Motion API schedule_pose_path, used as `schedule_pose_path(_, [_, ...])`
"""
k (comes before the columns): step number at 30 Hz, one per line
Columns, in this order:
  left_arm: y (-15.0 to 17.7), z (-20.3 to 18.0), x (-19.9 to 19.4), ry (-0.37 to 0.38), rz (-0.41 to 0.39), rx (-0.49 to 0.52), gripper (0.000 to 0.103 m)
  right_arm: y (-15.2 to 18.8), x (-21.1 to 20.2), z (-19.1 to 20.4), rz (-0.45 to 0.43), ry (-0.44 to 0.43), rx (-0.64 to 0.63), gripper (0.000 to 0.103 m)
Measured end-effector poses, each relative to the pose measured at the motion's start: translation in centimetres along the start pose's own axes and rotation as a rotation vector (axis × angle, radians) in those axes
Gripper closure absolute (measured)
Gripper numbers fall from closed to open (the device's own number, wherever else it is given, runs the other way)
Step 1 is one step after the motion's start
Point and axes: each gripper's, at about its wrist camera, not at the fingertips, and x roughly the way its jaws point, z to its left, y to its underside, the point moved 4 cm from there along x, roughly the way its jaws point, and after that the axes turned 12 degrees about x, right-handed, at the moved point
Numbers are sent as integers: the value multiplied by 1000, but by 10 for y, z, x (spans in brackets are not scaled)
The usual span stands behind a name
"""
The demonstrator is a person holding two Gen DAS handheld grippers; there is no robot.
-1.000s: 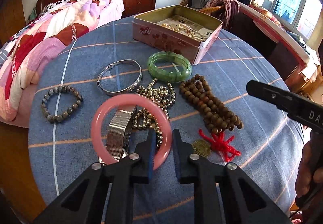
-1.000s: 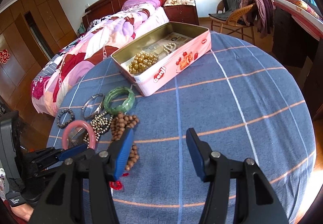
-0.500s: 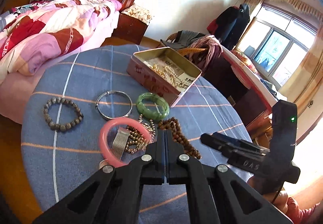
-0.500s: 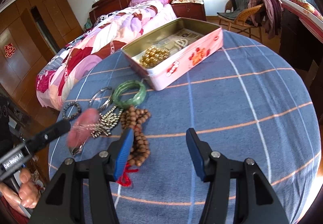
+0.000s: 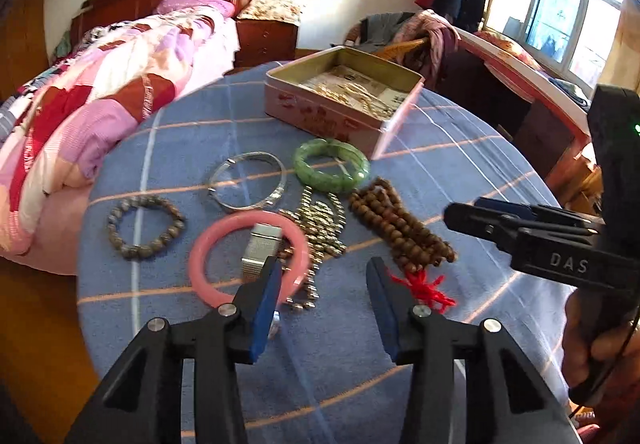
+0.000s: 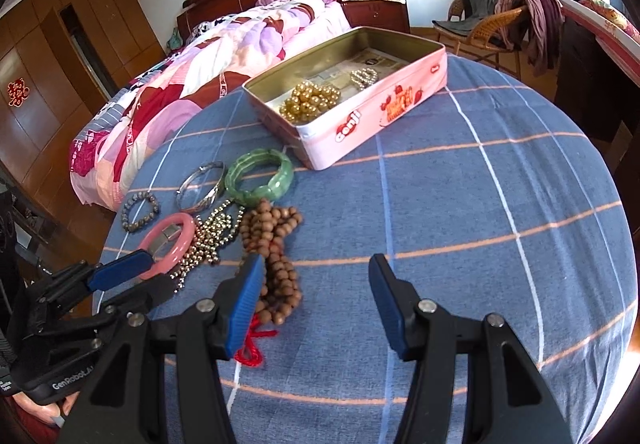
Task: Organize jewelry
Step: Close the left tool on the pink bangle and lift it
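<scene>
A pink bangle (image 5: 196, 260) (image 6: 173, 220) lies flat on the blue checked tablecloth, over a metal mesh watch strap (image 5: 260, 248). My left gripper (image 5: 323, 268) (image 6: 132, 268) hovers just in front of it with its jaws opening. Its left fingertip overlaps the bangle's near rim and nothing is pinched. My right gripper (image 6: 317, 264) (image 5: 480, 212) stands open over bare cloth beside the wooden bead necklace (image 6: 276, 244) (image 5: 400, 228). At the far side sits a pink tin (image 5: 320, 112) (image 6: 380, 112) with gold beads (image 6: 308, 100) inside.
Around the bangle lie a grey bead bracelet (image 5: 116, 214), a silver bangle (image 5: 280, 180), a green bangle (image 5: 304, 164), a metal bead chain (image 5: 320, 220) and a red tassel (image 5: 424, 284). A bed (image 6: 224, 44) stands past the round table's left edge.
The left jaws closed at the pink bangle's rim and tipped it up, then opened; the bangle lies flat again. The right gripper stayed open and hardly moved.
</scene>
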Motion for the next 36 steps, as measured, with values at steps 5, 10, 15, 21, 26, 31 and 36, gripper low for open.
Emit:
schedule_pose_path(5, [3,45,-11,-1,-46,-189,51,-2,-1,-2,-2,-7,11,45])
schedule_pose_path(10, [16,50,-5,20,-18,-226,30,-1,3,-2,10,-8,17,45])
schedule_pose_path(15, [18,40,14,67,9,-235,24,-1,5,-4,13,-4,25,45])
schedule_pose_path(21, [4,35,31,18,44,-167,23,-3,4,-8,11,5,44,45])
schedule_pose_path(26, [-5,29,44,-31,89,-99,18,-3,5,-8,19,1,50,45])
schedule_pose_path(31, [-6,26,41,-2,78,-64,23,-4,1,-9,9,1,50,45])
schedule_pose_path(36, [-14,34,9,22,-72,-142,23,-5,0,-12,5,-1,62,45])
